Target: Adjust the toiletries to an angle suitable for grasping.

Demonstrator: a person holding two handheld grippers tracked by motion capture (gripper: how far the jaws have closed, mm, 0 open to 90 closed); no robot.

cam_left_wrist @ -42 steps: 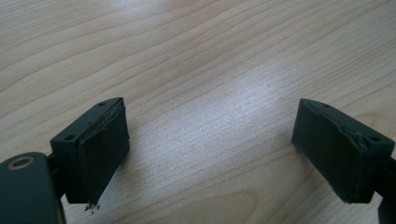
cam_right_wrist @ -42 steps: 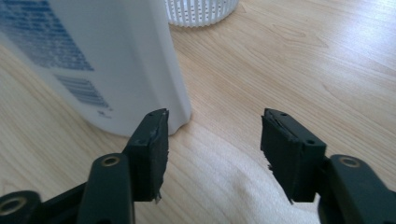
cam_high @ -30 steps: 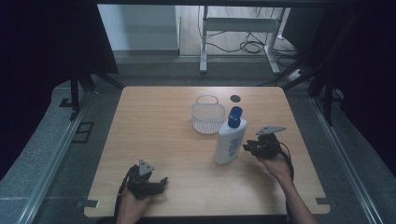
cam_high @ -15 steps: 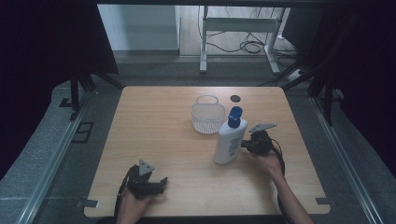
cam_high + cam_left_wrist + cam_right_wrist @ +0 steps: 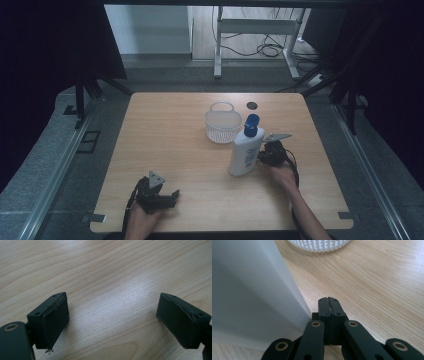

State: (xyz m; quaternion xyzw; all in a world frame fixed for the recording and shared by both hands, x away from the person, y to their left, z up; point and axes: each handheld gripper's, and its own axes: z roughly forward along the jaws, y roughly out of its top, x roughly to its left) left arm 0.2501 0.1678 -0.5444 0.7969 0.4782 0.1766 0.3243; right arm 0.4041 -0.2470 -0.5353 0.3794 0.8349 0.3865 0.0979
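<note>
A white bottle point(image 5: 245, 151) with a blue cap stands upright on the wooden table point(image 5: 170, 135), right of centre. In the right gripper view its white side point(image 5: 249, 295) rises close on the left. My right gripper point(image 5: 263, 155) sits just right of the bottle, its jaws pressed together with nothing between them point(image 5: 329, 305), right beside the bottle's wall. A white perforated basket point(image 5: 222, 123) stands behind the bottle, and its rim point(image 5: 319, 246) shows at the top. My left gripper point(image 5: 172, 196) rests low near the table's front left, open over bare wood point(image 5: 113, 315).
A small dark round hole or cap point(image 5: 251, 105) lies on the table behind the basket. Bare tabletop spreads across the left half and front centre. Beyond the table's far edge stand a metal frame point(image 5: 255, 30) and cables on the floor.
My right gripper has moved left, from a short way off to right beside the bottle. The left gripper, bottle and basket have stayed put.
</note>
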